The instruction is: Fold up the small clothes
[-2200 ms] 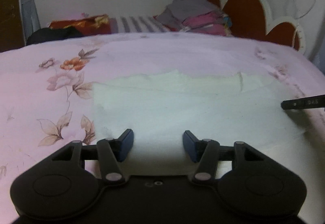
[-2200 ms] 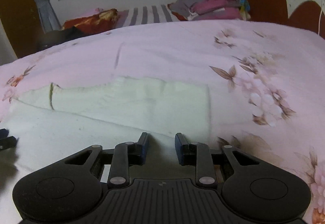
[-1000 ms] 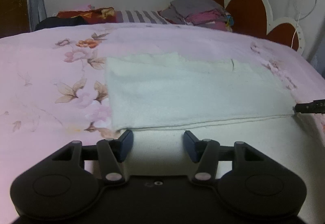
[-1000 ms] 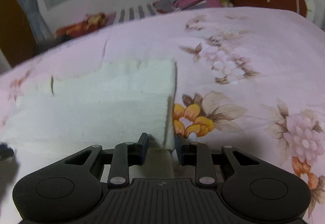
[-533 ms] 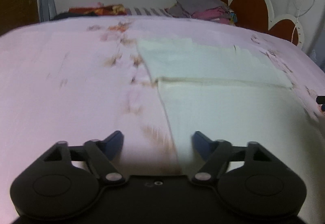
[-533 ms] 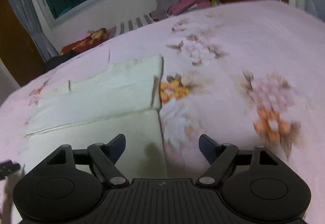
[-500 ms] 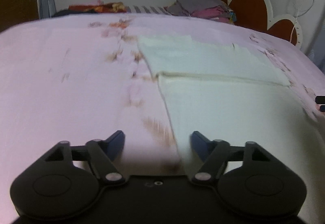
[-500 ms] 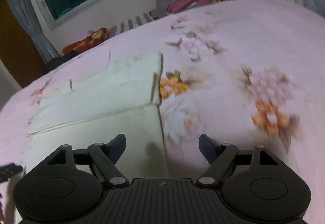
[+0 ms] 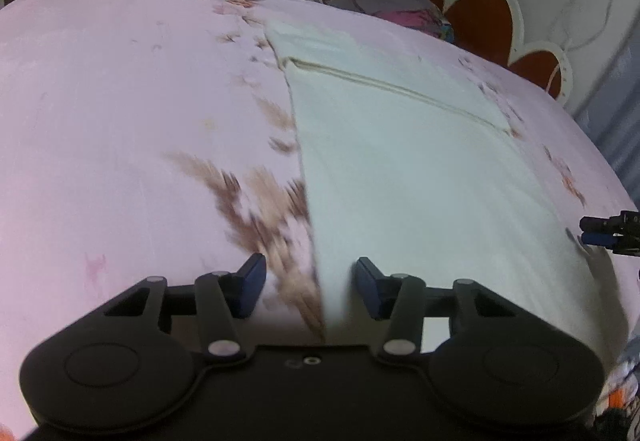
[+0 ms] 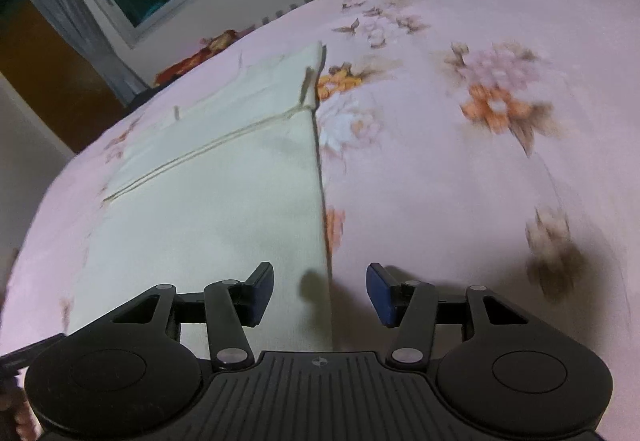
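Here the pale cream garment is spread flat on the pink floral bedsheet, its far portion already doubled over so that a hemmed edge runs across it. The left gripper is held over the garment's left side edge and the right gripper over its right side edge, presumably so both sides can be taken up together for the next fold. The fingers of both have just been closing, yet stand apart, gripping nothing.
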Motion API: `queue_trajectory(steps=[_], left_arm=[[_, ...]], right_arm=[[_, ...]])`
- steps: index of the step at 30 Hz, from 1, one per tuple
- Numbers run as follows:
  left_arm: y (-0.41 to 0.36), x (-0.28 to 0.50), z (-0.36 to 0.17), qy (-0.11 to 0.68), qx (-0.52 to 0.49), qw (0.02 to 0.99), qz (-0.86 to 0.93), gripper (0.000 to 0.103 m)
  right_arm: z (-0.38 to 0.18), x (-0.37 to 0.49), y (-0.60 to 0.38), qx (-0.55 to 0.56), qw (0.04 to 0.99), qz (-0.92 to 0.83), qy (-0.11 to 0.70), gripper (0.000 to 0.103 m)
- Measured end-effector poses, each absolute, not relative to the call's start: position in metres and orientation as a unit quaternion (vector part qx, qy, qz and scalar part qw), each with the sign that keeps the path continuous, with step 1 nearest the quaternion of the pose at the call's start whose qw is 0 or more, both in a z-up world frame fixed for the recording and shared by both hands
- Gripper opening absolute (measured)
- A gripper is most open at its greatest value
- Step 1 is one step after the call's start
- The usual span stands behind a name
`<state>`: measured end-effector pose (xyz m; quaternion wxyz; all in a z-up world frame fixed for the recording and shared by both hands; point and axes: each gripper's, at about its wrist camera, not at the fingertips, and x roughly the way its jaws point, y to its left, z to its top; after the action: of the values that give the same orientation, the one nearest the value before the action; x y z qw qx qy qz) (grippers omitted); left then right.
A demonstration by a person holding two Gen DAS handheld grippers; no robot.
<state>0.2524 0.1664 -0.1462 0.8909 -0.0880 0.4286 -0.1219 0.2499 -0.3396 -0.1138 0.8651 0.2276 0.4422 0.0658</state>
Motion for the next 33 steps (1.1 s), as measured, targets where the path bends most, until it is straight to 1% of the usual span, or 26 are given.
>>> queue_trajectory(steps=[6,11,13,14,15,16,19,21,24,25,26,27,30,32,33], left_arm=[[0.158,0.207,-0.147,0.438,-0.127,0.88,-0.135,0.044],[0.165,0.182,-0.154,0.443,-0.184,0.868,-0.131,0.033],[0.169,0.175,-0.157,0.442,-0.211,0.861,-0.136,0.033],[0.172,0.172,-0.159,0.441,-0.227,0.857,-0.139,0.033],[0.173,0.169,-0.161,0.44,-0.241,0.853,-0.142,0.033],[0.175,0.167,-0.163,0.438,-0.256,0.849,-0.146,0.033],[0.183,0.162,-0.172,0.431,-0.31,0.833,-0.153,0.033],[0.183,0.159,-0.178,0.427,-0.327,0.829,-0.153,0.033],[0.183,0.164,-0.182,0.428,-0.333,0.826,-0.152,0.02],[0.181,0.166,-0.183,0.43,-0.329,0.827,-0.155,0.011],[0.18,0.168,-0.183,0.432,-0.32,0.829,-0.152,0.004],[0.178,0.167,-0.182,0.429,-0.315,0.833,-0.149,0.004],[0.183,0.156,-0.173,0.383,-0.33,0.851,-0.145,0.004],[0.181,0.157,-0.179,0.408,-0.3,0.855,-0.113,0.004],[0.181,0.159,-0.185,0.419,-0.296,0.851,-0.109,0.004]], right_arm=[[-0.121,0.182,-0.348,0.267,0.85,0.084,0.447,0.052],[-0.126,0.141,-0.355,0.303,0.837,0.098,0.444,0.052],[-0.128,0.131,-0.359,0.327,0.83,0.104,0.44,0.052],[-0.129,0.126,-0.36,0.337,0.825,0.108,0.44,0.047],[-0.129,0.124,-0.361,0.345,0.821,0.112,0.441,0.037],[-0.131,0.122,-0.36,0.352,0.816,0.115,0.444,0.035],[-0.135,0.116,-0.358,0.377,0.805,0.121,0.443,0.035],[-0.138,0.115,-0.358,0.401,0.792,0.13,0.441,0.035],[-0.139,0.118,-0.353,0.409,0.785,0.141,0.443,0.034],[-0.139,0.119,-0.351,0.409,0.785,0.144,0.442,0.031],[-0.138,0.12,-0.35,0.407,0.786,0.146,0.442,0.012],[-0.137,0.12,-0.348,0.405,0.787,0.149,0.441,0.004],[-0.127,0.117,-0.351,0.398,0.804,0.16,0.412,0.003],[-0.124,0.112,-0.355,0.401,0.81,0.161,0.396,0.003],[-0.129,0.113,-0.357,0.392,0.81,0.146,0.412,0.003]])
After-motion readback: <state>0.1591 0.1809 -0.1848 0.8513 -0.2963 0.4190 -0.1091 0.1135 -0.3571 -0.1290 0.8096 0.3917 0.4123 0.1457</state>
